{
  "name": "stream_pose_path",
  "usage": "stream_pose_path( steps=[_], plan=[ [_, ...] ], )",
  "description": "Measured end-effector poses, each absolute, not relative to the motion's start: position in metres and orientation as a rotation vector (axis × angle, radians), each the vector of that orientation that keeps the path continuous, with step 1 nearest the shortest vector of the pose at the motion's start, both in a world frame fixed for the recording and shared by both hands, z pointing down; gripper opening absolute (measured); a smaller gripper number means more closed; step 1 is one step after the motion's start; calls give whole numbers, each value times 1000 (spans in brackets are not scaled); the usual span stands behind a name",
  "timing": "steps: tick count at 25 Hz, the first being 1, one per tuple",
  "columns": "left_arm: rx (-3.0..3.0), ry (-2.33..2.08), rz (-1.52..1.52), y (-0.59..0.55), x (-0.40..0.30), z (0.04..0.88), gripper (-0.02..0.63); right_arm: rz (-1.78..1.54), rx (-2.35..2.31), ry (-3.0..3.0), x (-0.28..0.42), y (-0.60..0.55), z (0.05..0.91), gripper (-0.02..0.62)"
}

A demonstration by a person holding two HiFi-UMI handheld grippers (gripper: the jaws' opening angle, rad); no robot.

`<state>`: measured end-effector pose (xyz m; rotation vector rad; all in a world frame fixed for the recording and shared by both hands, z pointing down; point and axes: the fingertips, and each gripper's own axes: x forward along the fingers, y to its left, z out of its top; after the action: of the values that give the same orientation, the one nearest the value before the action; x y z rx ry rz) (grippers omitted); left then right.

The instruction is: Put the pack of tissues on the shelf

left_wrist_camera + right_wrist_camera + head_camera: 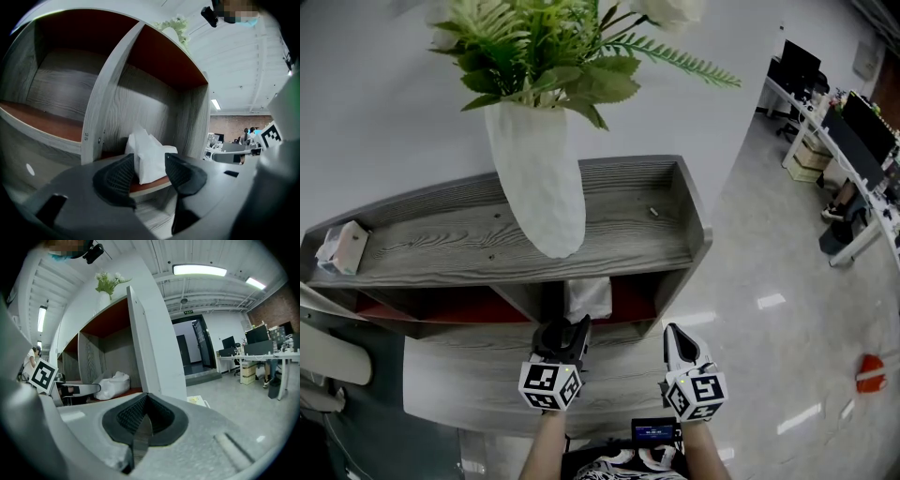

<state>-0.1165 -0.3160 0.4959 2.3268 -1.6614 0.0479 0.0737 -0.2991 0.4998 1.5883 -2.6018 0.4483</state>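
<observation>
Black ribbed pads of left gripper: set wide apart, one on each side of pack of tissues, no clamping visible. Left pad close against the pack's edge; contact not determinable. Pack white, soft and upright, resting on the red-brown board at the front edge of the right-hand compartment of shelf, just right of the upright divider.

Pads of right gripper: pressed together, nothing between them. Right gripper just beside left gripper, in front of the shelf's right end, apart from the pack. From right gripper view: pack at left inside the compartment, partly behind the left gripper's body.

From head view: both grippers side by side below the shelf front, marker cubes toward the camera, pack directly ahead of left gripper and under the top board. Grey wood grain outside the shelf, red-brown lining inside. Top board with raised rim, carrying white vase with green leaves near the middle and small box at the far left end. Pale glossy floor to the right. Desks with dark monitors at the far right. Red thing on the floor, well apart from the shelf.
</observation>
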Motion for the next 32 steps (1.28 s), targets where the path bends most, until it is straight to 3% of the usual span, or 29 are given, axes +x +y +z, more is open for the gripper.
stream_pose_path(
  steps=[17, 19, 21, 32],
  plan=[
    [2372, -1692, 17, -258, -119, 473, 193, 402, 1522, -2698, 53, -251, 476, 5],
    [2381, -1700, 18, -250, -119, 470, 151, 391, 1514, -2705, 50, -247, 473, 5],
    [2390, -1710, 19, -245, -121, 466, 42, 368, 1499, -2708, 47, -245, 472, 5],
    [2398, -1699, 15, -234, -123, 462, 9, 295, 1443, -2700, 32, -233, 470, 5]
  ],
)
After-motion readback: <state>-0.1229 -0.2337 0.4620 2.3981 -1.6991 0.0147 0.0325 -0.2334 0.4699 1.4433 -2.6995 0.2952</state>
